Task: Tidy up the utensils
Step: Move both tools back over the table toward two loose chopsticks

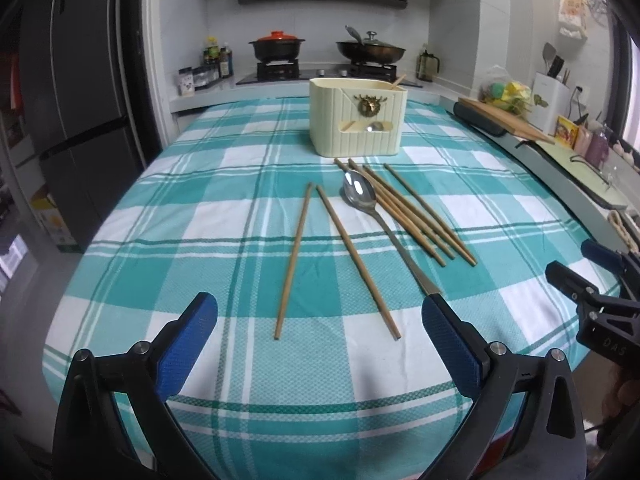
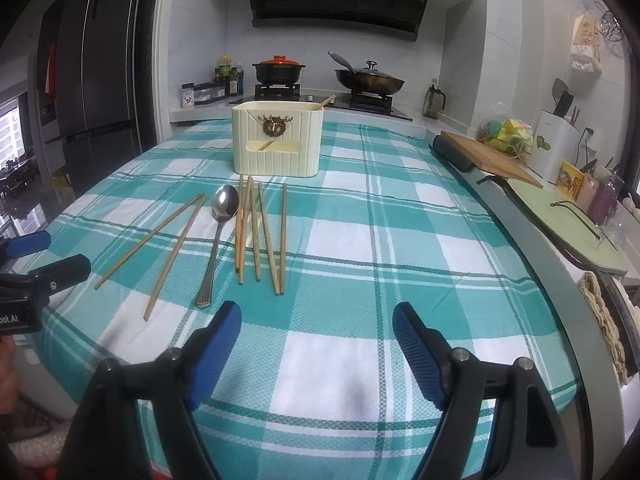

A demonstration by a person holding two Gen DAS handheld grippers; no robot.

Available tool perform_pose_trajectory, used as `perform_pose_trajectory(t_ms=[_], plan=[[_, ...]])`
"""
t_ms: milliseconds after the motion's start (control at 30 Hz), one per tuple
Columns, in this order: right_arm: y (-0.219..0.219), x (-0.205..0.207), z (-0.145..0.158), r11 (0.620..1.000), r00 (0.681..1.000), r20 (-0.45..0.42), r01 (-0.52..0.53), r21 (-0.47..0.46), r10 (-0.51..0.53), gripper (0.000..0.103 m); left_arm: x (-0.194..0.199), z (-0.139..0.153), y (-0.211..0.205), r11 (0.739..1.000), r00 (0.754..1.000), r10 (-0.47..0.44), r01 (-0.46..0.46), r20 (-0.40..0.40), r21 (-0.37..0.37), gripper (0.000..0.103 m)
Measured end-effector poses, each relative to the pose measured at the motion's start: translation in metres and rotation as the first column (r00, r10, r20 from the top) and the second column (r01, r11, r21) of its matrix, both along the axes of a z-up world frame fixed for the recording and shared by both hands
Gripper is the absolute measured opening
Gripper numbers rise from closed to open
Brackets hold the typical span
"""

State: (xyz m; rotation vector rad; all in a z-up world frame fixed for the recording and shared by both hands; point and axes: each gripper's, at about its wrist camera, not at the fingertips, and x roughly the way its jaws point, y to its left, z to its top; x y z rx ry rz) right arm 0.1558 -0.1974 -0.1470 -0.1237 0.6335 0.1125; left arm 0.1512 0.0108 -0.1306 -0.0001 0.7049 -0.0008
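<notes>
While both tools hover low over the near edge of the checked tablecloth (image 1: 200,200), nothing is held; the task is judged barely begun.

Left wrist view, left to right:
- Left gripper (image 1: 320,320): blue pads spread wide at lower frame, empty.
- Two loose chopsticks (image 1: 296,256) are seen at centre, diverging toward the camera, their near tips lying between the pads' line.
- Spoon (image 1: 360,194): bowl at centre, handle running down-right until its end is hidden behind the right-hand pad; contact cannot be told.
- Bundle of chopsticks (image 1: 412,216): right of the spoon, fanned, some touching or crossing.
- Cream holder (image 1: 356,120): upper centre, just beyond the bundle's far tips; one stick and a spoon are already seen in it.
- Right gripper (image 1: 576,268): far right edge, fingers parted.

Right wrist view: right gripper (image 2: 316,328) is noted wide and empty at lower centre; the utensils lie left of centre, the holder (image 2: 276,144) at upper centre.

Step in hand (judgement): first pick, probably a loose chopstick or the spoon handle.
- The piece should be straddled near mid-length, pads square across it, so it does not swing on lifting.
- Thin sticks lie flat on cloth; pads should be lowered until the cloth is touched, then closed without pinching fabric.
- One piece at a time is advised; the bundle is best left until the singles are cleared.
</notes>
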Motion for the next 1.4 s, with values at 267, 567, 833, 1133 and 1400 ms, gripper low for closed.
perform_pose_trajectory(t_ms=[267,567,833,1133,1400], plan=[[0.005,-0.009,0.009,0.999,0.999,0.046,-0.029,0.013,0.029,0.08,-0.028,0.015,0.024,0.996,0.996,0.085,-0.086,0.037,0.027,0.102],[0.0,-0.009,0.012,0.999,0.999,0.046,-0.019,0.025,0.018,0.08,-0.028,0.011,0.063,0.986,0.988,0.152,-0.151,0.007,-0.066,0.102],[-0.021,0.005,0.01,0.997,1.0,0.02,-0.004,0.072,0.003,0.08,0.007,0.001,0.069,0.988,0.989,0.14,-0.143,-0.05,-0.062,0.102],[-0.036,0.044,-0.02,0.988,0.989,-0.12,-0.068,0.136,0.085,0.037,0.042,-0.01,0.055,0.995,0.99,0.1,-0.102,-0.095,-0.016,0.102],[-0.01,0.118,-0.023,0.96,0.948,-0.229,-0.172,0.22,0.222,0.033,0.069,-0.015,0.056,0.998,0.988,0.068,-0.068,-0.136,0.007,0.102]])
